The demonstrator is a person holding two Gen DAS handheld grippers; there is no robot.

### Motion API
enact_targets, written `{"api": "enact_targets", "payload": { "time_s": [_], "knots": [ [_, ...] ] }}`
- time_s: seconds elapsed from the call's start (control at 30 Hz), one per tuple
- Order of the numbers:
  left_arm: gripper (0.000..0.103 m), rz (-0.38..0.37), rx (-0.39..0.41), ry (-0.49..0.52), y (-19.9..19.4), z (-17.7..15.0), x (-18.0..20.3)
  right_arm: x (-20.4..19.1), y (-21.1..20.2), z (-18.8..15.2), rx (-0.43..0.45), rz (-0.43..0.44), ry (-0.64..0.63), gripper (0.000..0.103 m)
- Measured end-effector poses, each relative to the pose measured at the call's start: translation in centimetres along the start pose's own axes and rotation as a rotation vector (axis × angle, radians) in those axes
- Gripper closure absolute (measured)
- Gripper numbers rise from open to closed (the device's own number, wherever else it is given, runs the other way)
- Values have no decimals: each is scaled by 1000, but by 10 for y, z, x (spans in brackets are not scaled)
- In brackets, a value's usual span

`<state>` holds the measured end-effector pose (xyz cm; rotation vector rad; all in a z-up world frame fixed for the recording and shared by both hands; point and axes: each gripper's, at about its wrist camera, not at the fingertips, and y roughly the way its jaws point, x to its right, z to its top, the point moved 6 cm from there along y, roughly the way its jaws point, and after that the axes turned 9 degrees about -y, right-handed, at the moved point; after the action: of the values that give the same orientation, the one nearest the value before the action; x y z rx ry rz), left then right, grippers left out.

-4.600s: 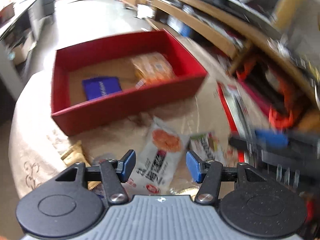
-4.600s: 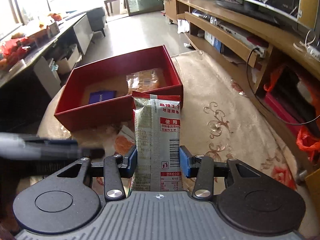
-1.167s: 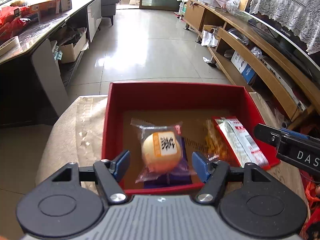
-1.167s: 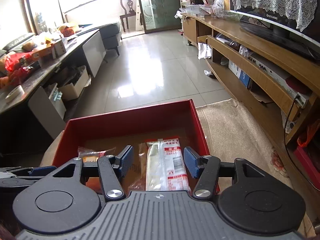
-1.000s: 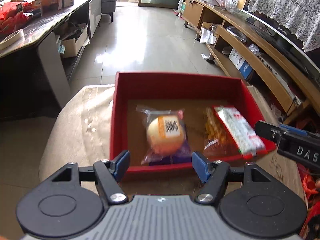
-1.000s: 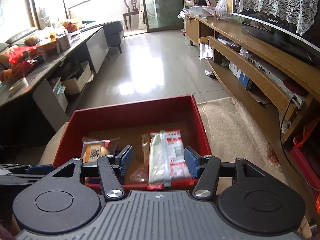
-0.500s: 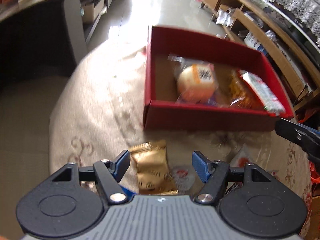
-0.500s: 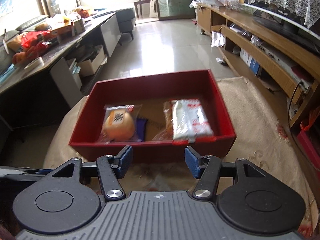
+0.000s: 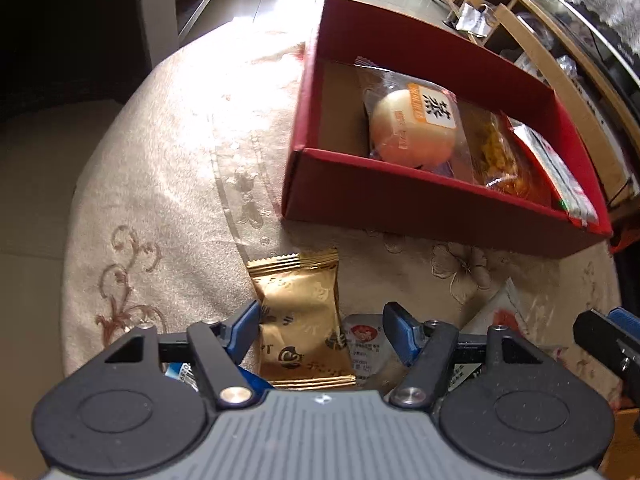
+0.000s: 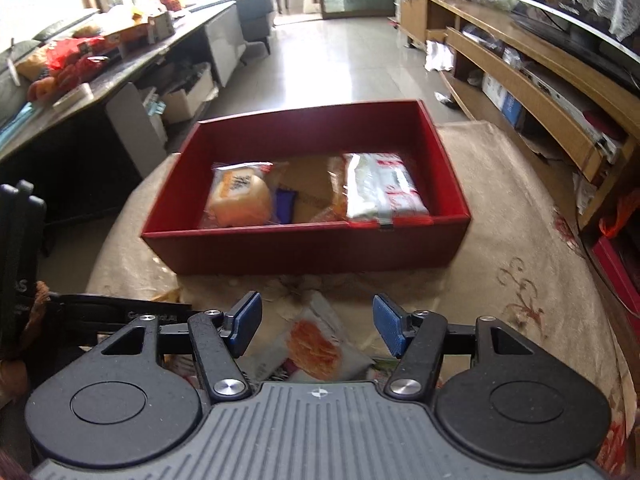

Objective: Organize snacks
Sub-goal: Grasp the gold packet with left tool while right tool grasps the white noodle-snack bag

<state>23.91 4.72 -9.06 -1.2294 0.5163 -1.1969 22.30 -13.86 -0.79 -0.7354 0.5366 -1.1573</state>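
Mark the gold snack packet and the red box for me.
gold snack packet (image 9: 301,312), left wrist view, middle of the wrapper's face.
red box (image 10: 304,246), right wrist view, outside of its near wall.

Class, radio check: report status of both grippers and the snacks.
Left gripper open over gold packet. Right gripper open, empty. Red box holds bun. Nothing blocking.

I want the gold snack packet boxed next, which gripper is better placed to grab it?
Left. The left gripper is open with the gold packet already lying between its fingers. The right gripper hangs open over the white and orange packet instead.
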Motion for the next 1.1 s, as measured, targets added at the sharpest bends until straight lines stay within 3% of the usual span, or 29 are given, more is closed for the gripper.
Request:
{"api": "enact_targets", "payload": {
  "time_s": [0.07, 0.2, 0.33, 0.53, 0.73, 0.8, 0.87, 0.93, 1.1],
  "knots": [
    [60, 6, 12, 17, -1, -1, 3, 7, 1, -4, -17, -1, 29, 34],
    [70, -20, 10, 27, -5, -2, 6, 16, 4, -17, -59, 15, 99, 34],
    [77, -44, 16, 38, -13, 1, 4, 8, 9, -34, -124, 88, 171, 34],
    [76, -81, -13, 19, -20, 4, -9, -13, 33, -52, -229, 130, 234, 30],
    [57, -96, -30, -14, -20, 8, -18, -21, 54, -47, -228, 139, 327, 23],
    [56, -90, -32, -27, -19, 8, -21, -26, 60, -43, -220, 107, 294, 22],
    [53, -87, -34, -51, -18, 9, -25, -35, 68, -41, -224, 78, 246, 12],
    [52, -87, -39, -69, -17, 10, -28, -45, 72, -38, -213, 46, 169, 10],
    [48, -85, -45, -78, -16, 11, -31, -55, 69, -41, -193, -62, -81, 35]
  ]
}}
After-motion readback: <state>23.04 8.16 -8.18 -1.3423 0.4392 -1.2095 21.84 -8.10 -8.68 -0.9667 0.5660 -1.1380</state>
